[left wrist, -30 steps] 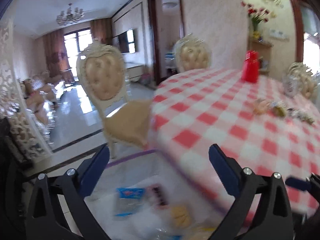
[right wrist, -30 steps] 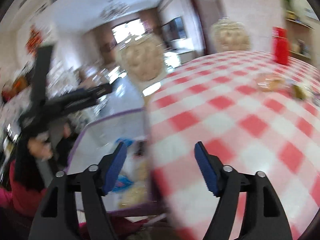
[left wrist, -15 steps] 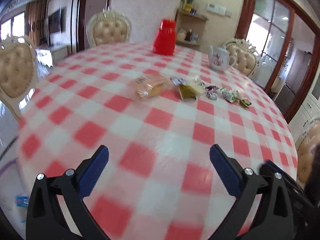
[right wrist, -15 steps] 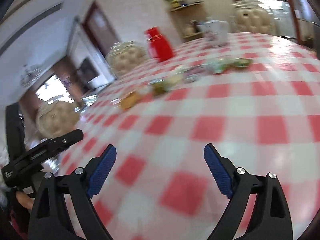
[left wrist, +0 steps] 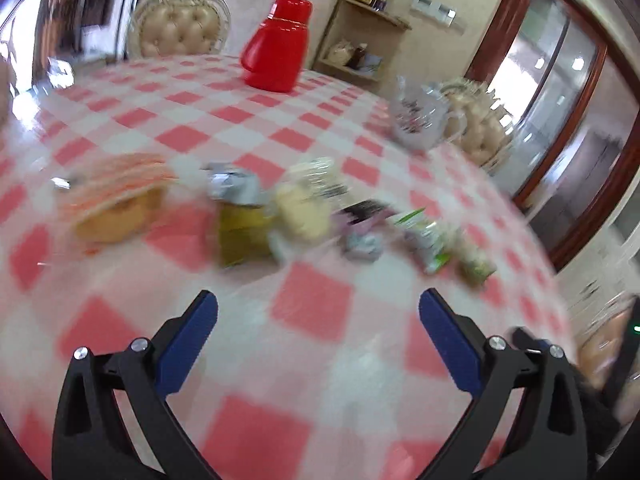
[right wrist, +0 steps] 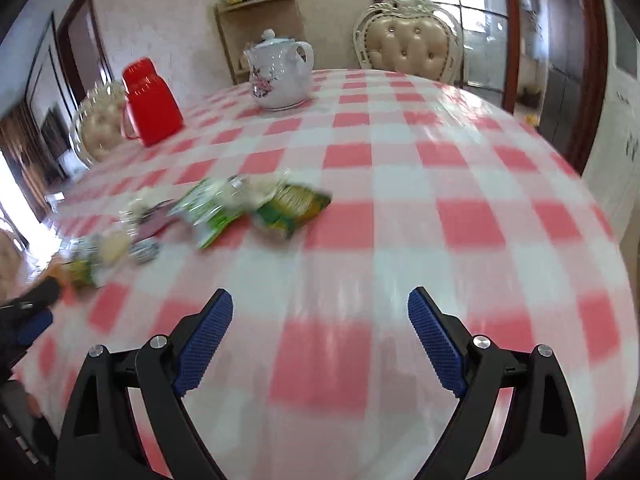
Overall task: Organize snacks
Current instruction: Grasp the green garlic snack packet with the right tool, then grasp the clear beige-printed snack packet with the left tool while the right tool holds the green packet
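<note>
Checked tablecloth (right wrist: 400, 216) below — both grippers' fingers (left wrist: 188, 340) apart, angled down.

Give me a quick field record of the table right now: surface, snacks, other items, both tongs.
surface: round table with red-and-white checked cloth
snacks: loose row of wrapped packets; orange-wrapped pastry at one end, green packet at the other; blurred, count unclear
other items: red thermos jug, white floral teapot, both beyond the snacks
left tongs: open, empty, short of the snack row
right tongs: open, empty, over bare cloth
chairs: tufted cream chair behind the table
</note>
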`<action>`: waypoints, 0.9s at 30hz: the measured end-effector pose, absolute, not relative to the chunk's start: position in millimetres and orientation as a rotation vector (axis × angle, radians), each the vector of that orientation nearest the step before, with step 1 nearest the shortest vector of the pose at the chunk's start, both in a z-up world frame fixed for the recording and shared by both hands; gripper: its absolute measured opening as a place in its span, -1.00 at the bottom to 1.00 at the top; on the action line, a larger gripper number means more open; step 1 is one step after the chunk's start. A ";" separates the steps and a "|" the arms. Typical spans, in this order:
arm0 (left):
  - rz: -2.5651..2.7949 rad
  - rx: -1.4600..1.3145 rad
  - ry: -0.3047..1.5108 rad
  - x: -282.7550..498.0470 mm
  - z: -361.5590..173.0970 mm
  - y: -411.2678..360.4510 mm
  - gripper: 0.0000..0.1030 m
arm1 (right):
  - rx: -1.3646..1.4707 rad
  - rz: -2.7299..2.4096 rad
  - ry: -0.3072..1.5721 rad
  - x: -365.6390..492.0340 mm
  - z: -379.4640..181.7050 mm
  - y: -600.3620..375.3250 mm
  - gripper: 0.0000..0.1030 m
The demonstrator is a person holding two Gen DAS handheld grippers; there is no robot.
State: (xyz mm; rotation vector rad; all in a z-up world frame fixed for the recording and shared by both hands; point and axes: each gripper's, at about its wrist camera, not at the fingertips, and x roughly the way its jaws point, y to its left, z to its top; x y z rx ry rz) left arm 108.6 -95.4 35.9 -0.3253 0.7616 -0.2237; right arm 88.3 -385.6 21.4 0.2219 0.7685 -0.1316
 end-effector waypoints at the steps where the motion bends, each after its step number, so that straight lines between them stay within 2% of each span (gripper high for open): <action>1: -0.258 -0.343 0.751 111.2 32.5 -97.1 0.96 | 0.213 -0.098 0.788 103.1 18.0 -388.9 0.69; 12: -0.324 -0.385 0.788 119.3 18.7 -94.0 0.96 | -0.011 0.046 0.875 189.9 9.7 -368.6 0.69; 17: -0.341 -0.385 0.814 117.9 16.1 -96.0 0.96 | -0.022 0.104 0.933 210.6 5.1 -375.1 0.67; 19: -0.344 -0.380 0.818 117.0 15.9 -96.4 0.96 | -0.035 0.108 0.932 206.4 5.4 -375.2 0.42; 20: -0.346 -0.378 0.821 117.6 15.4 -96.6 0.96 | -0.045 0.125 0.923 198.0 7.3 -373.5 0.15; 21: -0.345 -0.379 0.826 118.1 14.9 -96.3 0.96 | -0.051 0.138 0.922 190.1 8.9 -371.6 0.00; 27: -0.316 -0.368 0.821 116.8 15.5 -91.6 0.96 | -0.053 0.230 0.832 112.5 25.7 -339.4 -0.08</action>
